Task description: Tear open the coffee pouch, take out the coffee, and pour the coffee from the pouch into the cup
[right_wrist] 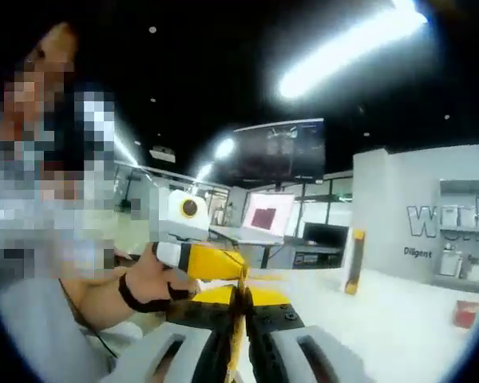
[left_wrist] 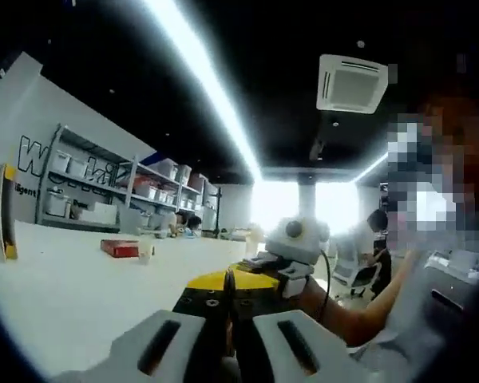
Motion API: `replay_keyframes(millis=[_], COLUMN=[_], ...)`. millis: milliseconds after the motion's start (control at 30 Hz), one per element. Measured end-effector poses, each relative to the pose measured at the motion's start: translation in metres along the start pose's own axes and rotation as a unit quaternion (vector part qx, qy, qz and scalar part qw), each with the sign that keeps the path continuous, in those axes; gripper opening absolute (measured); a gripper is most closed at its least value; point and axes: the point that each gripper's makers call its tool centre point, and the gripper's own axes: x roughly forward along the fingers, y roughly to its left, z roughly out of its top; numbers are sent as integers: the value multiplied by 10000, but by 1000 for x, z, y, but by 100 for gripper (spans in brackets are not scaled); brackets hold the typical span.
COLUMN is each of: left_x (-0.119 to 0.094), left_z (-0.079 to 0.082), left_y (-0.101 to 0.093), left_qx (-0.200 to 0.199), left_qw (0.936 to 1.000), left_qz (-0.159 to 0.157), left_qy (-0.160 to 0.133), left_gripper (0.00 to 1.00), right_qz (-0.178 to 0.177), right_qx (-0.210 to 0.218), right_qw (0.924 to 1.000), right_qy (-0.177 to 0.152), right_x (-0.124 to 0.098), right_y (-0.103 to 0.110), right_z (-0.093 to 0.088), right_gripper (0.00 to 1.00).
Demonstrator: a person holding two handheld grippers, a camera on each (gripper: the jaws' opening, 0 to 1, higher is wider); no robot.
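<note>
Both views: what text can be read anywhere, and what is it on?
"W…" large dark letters on the grey wall, the rest hidden by shelves.
"wor…" on the same wall, cut off at the view's edge.
"Diligent" small line beneath it.
Yellow pouch, red box: no readable text.

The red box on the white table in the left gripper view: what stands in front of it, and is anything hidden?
A small pale cup stands before the red box, covering its right end. The white table lies under both.
</note>
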Motion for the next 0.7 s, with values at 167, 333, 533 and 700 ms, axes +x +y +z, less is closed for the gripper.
replay_keyframes(millis=[167,333,533,700], left_x=[-2,0,0,-1], left_z=[-5,-3,-7,-8], left_y=[-1,19,36,44], left_qx=[209,676,1380,1480], left_qw=[9995,9939,9730,9670], left_qz=[14,862,1830,2059], left_qy=[233,135,261,253], left_gripper=[2,2,1,1], right_qz=[4,-895,-1626,-1844], right_qx=[74,-248,-470,-486], right_qw=[9996,9948,9841,9802], right_qy=[259,426,543,543], right_x=[2,5,17,20], right_y=[4,-17,-27,-32], right_z=[-5,-7,-16,-20], right_gripper=[3,1,0,0])
